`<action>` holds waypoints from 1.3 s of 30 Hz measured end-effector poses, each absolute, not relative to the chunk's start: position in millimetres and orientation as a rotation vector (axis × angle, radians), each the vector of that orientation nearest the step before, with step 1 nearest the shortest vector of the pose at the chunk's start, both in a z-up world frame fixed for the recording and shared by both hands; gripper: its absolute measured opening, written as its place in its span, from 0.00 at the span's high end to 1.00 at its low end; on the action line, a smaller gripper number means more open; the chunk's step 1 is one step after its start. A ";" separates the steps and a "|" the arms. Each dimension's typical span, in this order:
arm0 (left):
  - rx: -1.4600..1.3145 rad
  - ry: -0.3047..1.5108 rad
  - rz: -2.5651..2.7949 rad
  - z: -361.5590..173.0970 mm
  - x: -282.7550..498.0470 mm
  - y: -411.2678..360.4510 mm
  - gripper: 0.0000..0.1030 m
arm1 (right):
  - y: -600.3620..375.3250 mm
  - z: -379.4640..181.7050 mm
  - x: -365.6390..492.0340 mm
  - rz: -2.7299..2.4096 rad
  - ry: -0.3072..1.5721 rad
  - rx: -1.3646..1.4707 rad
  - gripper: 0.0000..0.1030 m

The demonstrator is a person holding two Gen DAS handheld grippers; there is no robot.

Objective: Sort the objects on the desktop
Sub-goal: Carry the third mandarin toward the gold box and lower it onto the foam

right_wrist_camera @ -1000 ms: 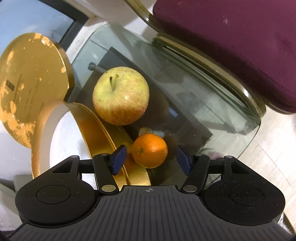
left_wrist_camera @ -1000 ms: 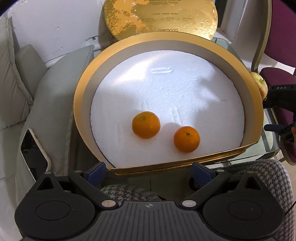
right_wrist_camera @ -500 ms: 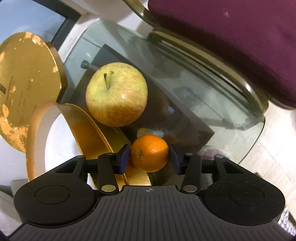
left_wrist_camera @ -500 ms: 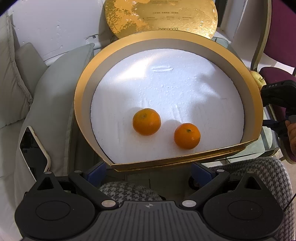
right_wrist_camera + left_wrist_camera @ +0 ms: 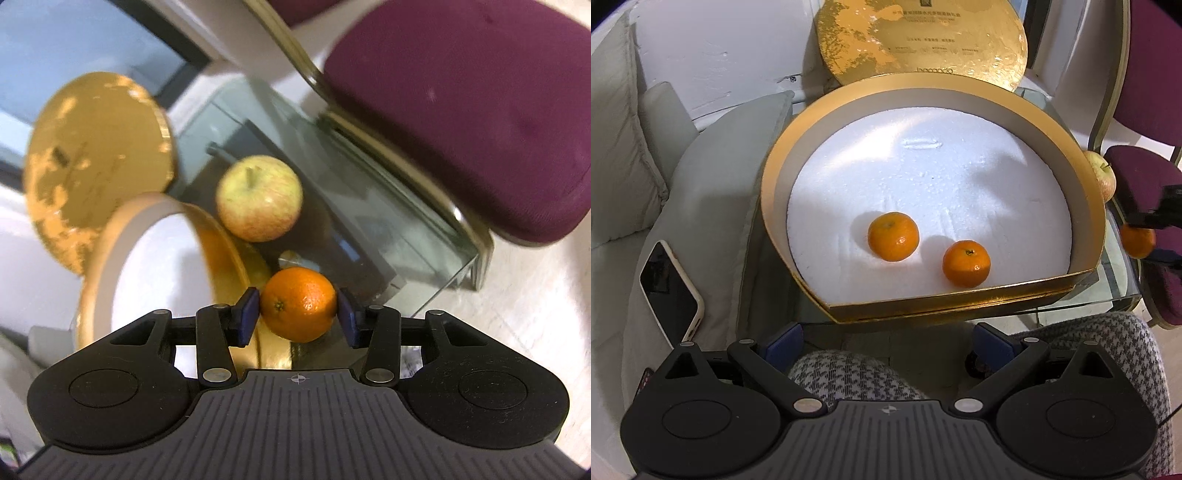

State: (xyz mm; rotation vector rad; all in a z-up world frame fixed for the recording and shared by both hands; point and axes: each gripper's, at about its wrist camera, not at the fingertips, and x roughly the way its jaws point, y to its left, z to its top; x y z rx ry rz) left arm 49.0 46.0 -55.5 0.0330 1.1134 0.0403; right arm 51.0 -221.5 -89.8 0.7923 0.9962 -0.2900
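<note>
Glass forms the counter (image 5: 369, 206), on which a gold box (image 5: 1097, 206) is set. Beside its wall, a mandarin (image 5: 298, 305) is pinched between the right gripper (image 5: 297, 312) jaws; it could be clipped on that wall and dropped. Two mandarins (image 5: 893, 236) lie inside the box; an apple (image 5: 258, 197) stands outside. The left gripper (image 5: 886, 341) jaws are spread wide, empty.

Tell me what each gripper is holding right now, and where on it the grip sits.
The right gripper holds a tangerine, its pads pressed on opposite sides at the fruit's widest part. The left gripper is open and holds nothing.
</note>
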 end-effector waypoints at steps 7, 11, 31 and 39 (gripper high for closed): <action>-0.017 1.071 0.078 -46.6 44.1 65.2 0.04 | -185.3 -43.8 43.2 -0.171 0.929 0.666 0.54; -0.045 1.055 0.118 -43.5 43.7 82.0 0.04 | -154.7 -31.0 54.4 -0.097 0.922 0.580 0.54; -0.122 1.106 0.182 -63.5 50.3 130.8 0.04 | -56.8 -101.0 125.4 -0.029 1.192 0.262 0.54; -0.113 1.111 0.169 -63.7 49.1 124.3 0.04 | -46.0 -112.9 128.0 -0.030 1.212 0.193 0.53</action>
